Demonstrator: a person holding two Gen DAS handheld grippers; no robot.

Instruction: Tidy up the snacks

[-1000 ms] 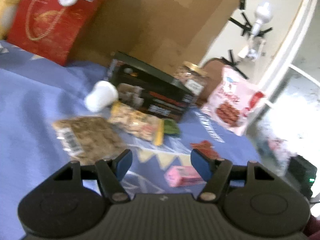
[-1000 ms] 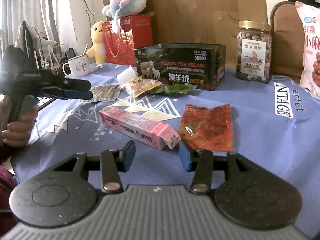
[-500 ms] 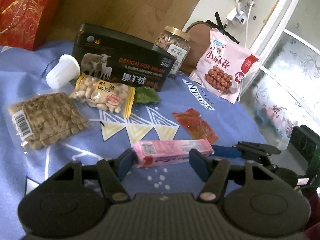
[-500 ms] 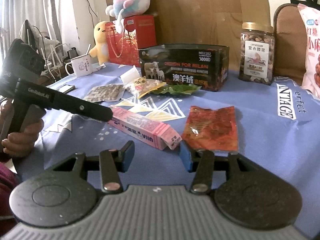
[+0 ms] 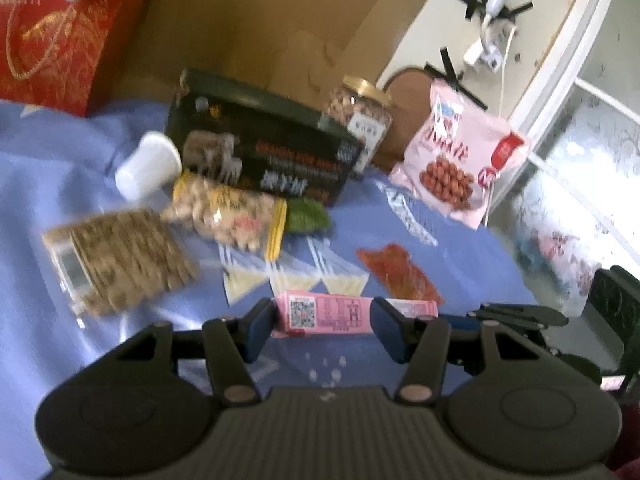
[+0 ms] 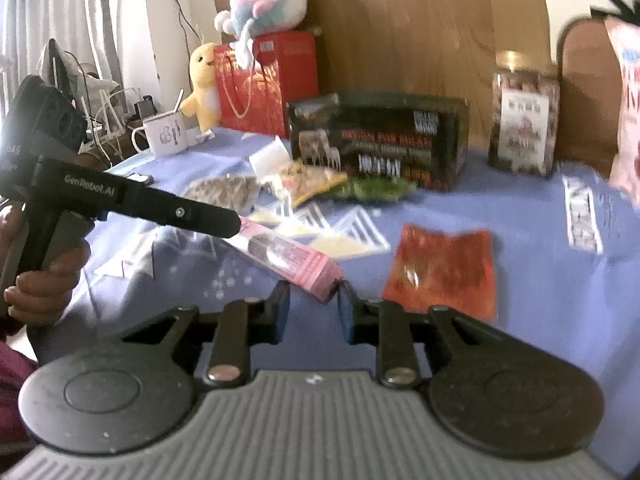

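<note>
A long pink snack box [image 5: 340,313] lies on the blue tablecloth [image 5: 48,168]; it also shows in the right wrist view [image 6: 292,260]. My left gripper [image 5: 323,330] is open, its fingers on either side of the box's one end. My right gripper [image 6: 313,308] is at the box's other end, its fingers narrowed close around that end; I cannot tell whether they touch it. An orange-red flat packet [image 6: 444,268] lies just right of the box.
At the back stand a dark open box [image 5: 264,160], a nut jar [image 5: 360,120] and a pink snack bag [image 5: 460,160]. A peanut pack [image 5: 228,212], a seed pack [image 5: 120,256], a green packet [image 5: 308,220] and a white cup [image 5: 148,168] lie nearby. A red gift bag [image 6: 256,88] is far left.
My left gripper has moved in over the pink box's end. My right gripper has moved forward to the box's other end and its fingers have narrowed.
</note>
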